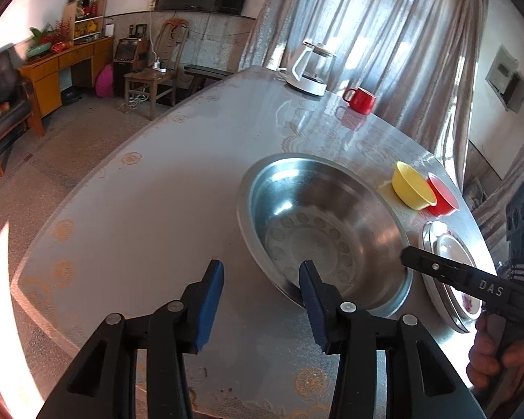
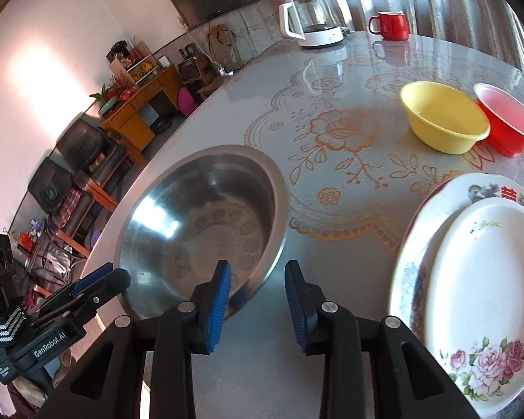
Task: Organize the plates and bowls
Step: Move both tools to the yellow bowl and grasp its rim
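both claws released, holding nothing. left gripper [image 1: 262, 277] has jaws apart at the near rim of the steel basin [image 1: 318, 230], one pad looks just over the rim edge, other outside – prob lining up to pinch the rim, my guess. right gripper [image 2: 258, 279] jaws apart too, also straddling the basin rim on its side, so maybe a 2-handed lift.

plates [image 2: 478, 279] stacked already, small white one on bigger floral one, just right of basin. yellow bowl [image 2: 443, 118] touching red bowl [image 2: 506, 122] further back, not nested yet.

table [image 2: 332, 181] round w/ glossy floral cover, slick, so basin could slide. kettle [image 2: 311, 17] + red mug [image 2: 391, 24] at far edge. room: tv on wall, curtains, wood desk, chair.
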{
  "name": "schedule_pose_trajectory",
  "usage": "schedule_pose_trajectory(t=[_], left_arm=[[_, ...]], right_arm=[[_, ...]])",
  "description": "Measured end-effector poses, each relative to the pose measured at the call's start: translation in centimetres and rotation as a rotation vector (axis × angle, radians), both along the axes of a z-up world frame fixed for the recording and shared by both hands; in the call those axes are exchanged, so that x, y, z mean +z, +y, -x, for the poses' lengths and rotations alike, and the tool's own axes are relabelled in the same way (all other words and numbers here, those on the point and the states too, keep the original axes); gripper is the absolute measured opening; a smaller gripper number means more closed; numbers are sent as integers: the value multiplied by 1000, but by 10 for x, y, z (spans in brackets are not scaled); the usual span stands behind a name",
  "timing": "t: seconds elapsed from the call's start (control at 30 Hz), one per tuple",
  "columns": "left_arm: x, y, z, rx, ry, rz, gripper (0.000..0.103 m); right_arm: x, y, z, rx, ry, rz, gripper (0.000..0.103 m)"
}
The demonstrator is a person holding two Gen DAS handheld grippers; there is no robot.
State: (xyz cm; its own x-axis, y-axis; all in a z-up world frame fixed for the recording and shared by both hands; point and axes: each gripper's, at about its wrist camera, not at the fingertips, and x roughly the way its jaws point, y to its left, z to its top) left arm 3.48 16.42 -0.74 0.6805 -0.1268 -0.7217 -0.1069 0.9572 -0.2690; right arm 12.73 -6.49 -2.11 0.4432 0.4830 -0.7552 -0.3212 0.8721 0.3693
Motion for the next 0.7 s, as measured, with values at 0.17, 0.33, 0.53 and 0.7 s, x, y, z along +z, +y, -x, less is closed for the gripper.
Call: schedule_pose_trajectory(t=[0.17, 0.33, 0.53, 0.7], left_arm=[[12, 3, -5, 29, -25, -12, 46], [26, -10, -21, 8, -34, -32, 51], [39, -47, -56, -42, -28, -52, 55], [44, -87, -90, -124, -15, -57, 55]], right_arm=[[8, -23, 0, -43, -24, -48, 32], [15, -57, -10, -129, -42, -92, 32], [21, -104, -32, -272, -48, -117, 32], [21, -134, -55, -376, -48, -131, 31]])
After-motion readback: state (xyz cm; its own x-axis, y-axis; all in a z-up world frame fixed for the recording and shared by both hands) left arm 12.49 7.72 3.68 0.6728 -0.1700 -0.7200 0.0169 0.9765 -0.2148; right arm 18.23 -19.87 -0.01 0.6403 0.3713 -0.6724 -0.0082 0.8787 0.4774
